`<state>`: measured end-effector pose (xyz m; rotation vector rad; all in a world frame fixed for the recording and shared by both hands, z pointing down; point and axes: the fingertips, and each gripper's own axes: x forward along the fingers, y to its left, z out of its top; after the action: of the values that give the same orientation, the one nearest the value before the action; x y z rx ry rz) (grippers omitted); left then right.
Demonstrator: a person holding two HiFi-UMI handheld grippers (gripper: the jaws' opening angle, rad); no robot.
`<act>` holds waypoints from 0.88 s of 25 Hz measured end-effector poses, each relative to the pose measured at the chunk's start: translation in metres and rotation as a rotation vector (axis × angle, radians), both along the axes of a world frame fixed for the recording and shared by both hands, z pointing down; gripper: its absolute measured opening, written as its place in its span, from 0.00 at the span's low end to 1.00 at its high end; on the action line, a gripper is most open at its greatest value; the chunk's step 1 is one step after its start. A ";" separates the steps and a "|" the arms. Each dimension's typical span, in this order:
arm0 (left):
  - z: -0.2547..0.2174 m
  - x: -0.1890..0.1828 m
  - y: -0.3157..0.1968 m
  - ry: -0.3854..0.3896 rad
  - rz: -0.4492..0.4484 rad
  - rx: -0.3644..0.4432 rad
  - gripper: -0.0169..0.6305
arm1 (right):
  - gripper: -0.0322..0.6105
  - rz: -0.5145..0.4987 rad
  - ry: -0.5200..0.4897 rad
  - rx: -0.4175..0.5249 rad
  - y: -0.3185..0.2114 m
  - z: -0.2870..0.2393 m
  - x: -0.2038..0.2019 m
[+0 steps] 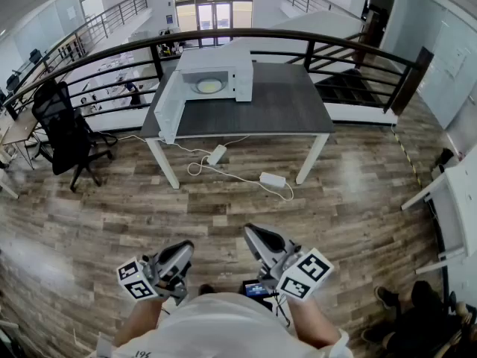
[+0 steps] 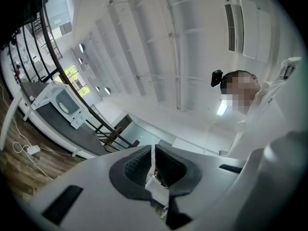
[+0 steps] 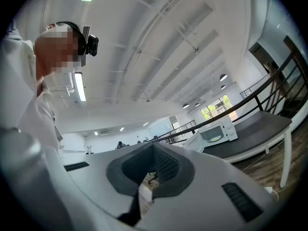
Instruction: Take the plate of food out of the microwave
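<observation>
Both pairs of jaws are closed with nothing between them: the left gripper's (image 2: 153, 152) pads are seen pressed to a thin slit, and the right gripper's (image 3: 153, 150) are fully together. In the head view both tools are held close to the body, well apart from the desk (image 1: 287, 109), with a wide stretch of wooden floor (image 1: 358, 207) in between.

Trouble is most likely to be met first on that floor. A loose cable (image 1: 200, 168) with a white adapter (image 1: 273, 180) is spread below the desk's front edge, where a foot could be caught as the desk is approached.

On the desk, the microwave (image 1: 235, 69) is set at the far edge toward the left corner, and its open door (image 1: 168, 109) is swung along the left edge toward the front corner. An arm brought in from the left could strike the door and shift the appliance.

Inside the cavity the plate of food (image 1: 209, 86) is seen, pale and round; its rim cannot be made out at this range. If the jaws are not opened before the cavity is reached, the plate would probably be pushed deeper rather than gripped. If only a thin rim is pinched by one gripper, the plate may tilt or catch on the cavity sill, and the food could be spilled.
</observation>
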<state>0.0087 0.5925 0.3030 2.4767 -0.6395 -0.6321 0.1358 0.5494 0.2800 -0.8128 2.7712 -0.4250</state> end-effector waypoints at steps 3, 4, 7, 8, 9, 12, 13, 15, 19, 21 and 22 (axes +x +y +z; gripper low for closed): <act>-0.003 -0.006 0.005 0.006 0.001 0.005 0.07 | 0.04 0.009 0.011 -0.007 0.005 0.000 -0.003; -0.005 -0.009 0.005 0.007 0.003 0.009 0.07 | 0.04 0.012 0.014 -0.006 0.005 -0.001 -0.005; -0.007 -0.013 0.004 0.012 0.013 0.008 0.07 | 0.04 0.019 0.016 -0.005 0.003 -0.002 -0.008; -0.007 -0.014 0.005 0.014 0.016 0.004 0.07 | 0.04 0.021 0.016 -0.007 0.003 -0.002 -0.009; -0.006 -0.014 0.005 0.014 0.018 -0.002 0.07 | 0.04 0.022 0.017 -0.011 0.003 -0.001 -0.010; -0.001 -0.017 0.005 0.011 0.018 -0.019 0.07 | 0.04 0.022 0.018 -0.027 0.003 0.004 -0.012; 0.001 -0.018 0.005 0.010 0.016 -0.024 0.07 | 0.04 0.023 0.019 -0.034 0.003 0.006 -0.012; 0.004 -0.019 0.005 0.010 0.013 -0.031 0.07 | 0.04 0.024 0.023 -0.048 0.002 0.010 -0.013; 0.005 -0.019 0.002 0.006 0.013 -0.035 0.07 | 0.04 0.024 0.032 -0.065 -0.001 0.014 -0.013; 0.006 -0.018 0.001 0.002 0.015 -0.035 0.07 | 0.04 0.026 0.035 -0.064 -0.002 0.014 -0.013; 0.006 -0.018 0.001 0.001 0.016 -0.035 0.07 | 0.04 0.026 0.035 -0.064 -0.003 0.014 -0.014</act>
<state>-0.0093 0.5934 0.3089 2.4464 -0.6251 -0.6113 0.1220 0.5465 0.2938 -0.8783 2.7890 -0.5017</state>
